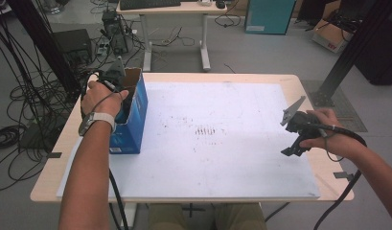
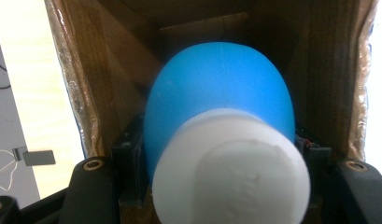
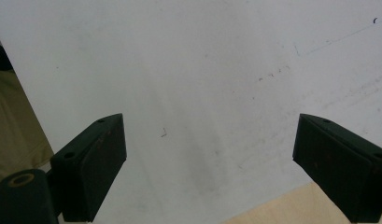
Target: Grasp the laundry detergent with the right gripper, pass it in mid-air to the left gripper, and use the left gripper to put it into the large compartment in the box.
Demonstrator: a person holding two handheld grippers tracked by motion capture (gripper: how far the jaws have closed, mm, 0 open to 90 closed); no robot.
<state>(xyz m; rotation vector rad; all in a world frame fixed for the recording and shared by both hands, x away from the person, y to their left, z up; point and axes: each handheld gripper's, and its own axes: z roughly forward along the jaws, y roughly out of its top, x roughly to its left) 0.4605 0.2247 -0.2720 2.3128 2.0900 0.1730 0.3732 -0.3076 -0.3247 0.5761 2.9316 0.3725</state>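
The left tongs [image 2: 216,186] are clamped on a blue bottle with a white cap [image 2: 221,121], the black jaws pressing its sides just below the cap, and both sit inside the open cardboard mouth of the blue box [image 1: 131,120] that stands at the left edge of the bench [image 1: 289,81]. In the left gripper view the bottle points down the brown interior, the cap toward the camera, and the side walls stand close on either hand, so the step in hand looks like moving the bottle through that opening. To do it well, I would keep the bottle's long axis in line with the box walls, travel straight along that axis, and avoid twisting the wrist, since the blue shoulder could catch on a flap or a wall and tip the light box. The grip should hold firm and steady until the bottle is clear or seated. The right tongs [image 1: 292,139] hang wide apart with nothing between them, over the white sheet [image 1: 217,143] near the bench's right side, well apart from the box; that hand could come across and steady the box if it starts to shift.
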